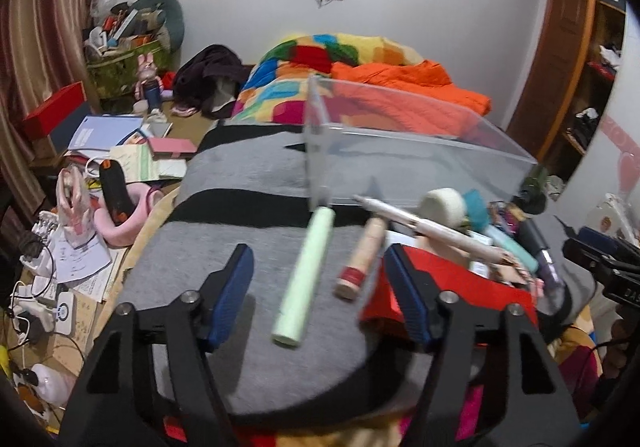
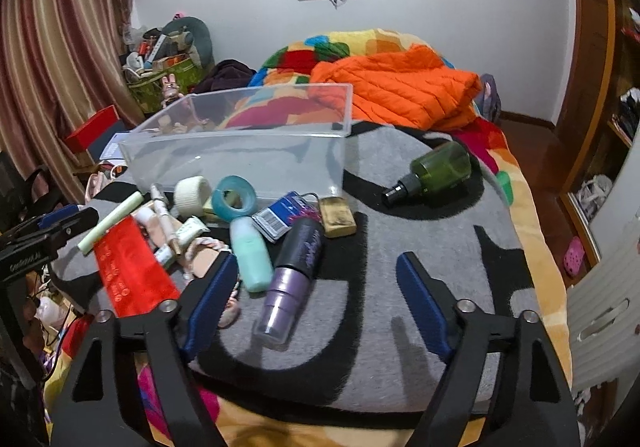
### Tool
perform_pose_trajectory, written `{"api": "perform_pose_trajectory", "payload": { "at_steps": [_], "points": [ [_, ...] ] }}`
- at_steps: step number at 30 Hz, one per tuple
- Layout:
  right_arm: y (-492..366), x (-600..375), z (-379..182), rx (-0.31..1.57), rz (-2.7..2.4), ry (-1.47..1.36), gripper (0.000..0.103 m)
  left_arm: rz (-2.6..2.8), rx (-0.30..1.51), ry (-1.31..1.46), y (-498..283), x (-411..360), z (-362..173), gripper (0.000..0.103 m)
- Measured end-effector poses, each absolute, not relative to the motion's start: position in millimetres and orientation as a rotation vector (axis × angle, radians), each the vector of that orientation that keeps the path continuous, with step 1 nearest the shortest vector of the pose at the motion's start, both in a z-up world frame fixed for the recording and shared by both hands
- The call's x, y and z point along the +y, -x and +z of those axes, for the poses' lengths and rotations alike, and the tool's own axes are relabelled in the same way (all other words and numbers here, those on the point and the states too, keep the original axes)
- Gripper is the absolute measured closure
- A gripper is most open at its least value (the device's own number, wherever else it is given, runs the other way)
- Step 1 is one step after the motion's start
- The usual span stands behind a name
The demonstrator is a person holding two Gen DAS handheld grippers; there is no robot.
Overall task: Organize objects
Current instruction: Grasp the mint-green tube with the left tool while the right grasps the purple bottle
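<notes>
Clear plastic bin (image 2: 240, 151) at twelve o'clock looks empty, so we judge sorting unstarted: left gripper (image 1: 320, 287) and right gripper (image 2: 316, 303) gape wide, holding nothing, toiletries heaped at ten o'clock.

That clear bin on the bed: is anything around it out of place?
Yes. The bin is empty, while small items lie piled on the blanket before it, and a green bottle lies on its side, apart to the right.
</notes>
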State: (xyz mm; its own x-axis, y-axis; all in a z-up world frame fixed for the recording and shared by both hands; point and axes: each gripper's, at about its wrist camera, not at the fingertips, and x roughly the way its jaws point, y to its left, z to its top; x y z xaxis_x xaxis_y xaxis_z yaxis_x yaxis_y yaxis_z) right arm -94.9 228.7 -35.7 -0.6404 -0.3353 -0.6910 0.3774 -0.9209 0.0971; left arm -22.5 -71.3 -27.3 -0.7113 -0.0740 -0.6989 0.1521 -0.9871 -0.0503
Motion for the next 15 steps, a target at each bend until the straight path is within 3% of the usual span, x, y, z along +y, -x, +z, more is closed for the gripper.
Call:
{"api": "perform_pose_trajectory", "payload": {
  "at_steps": [7,15],
  "points": [
    [109.7,226.1,-51.1,0.035,-2.472,-1.152,0.048,-2.771,0.203,-1.226,47.8,-84.7,-49.2,0.059],
    [122.5,212.2,-58.5,0.043,-2.461,-1.182,0.061,-2.778,0.141,-1.251,59.6,-80.1,-59.8,0.066]
  ]
}}
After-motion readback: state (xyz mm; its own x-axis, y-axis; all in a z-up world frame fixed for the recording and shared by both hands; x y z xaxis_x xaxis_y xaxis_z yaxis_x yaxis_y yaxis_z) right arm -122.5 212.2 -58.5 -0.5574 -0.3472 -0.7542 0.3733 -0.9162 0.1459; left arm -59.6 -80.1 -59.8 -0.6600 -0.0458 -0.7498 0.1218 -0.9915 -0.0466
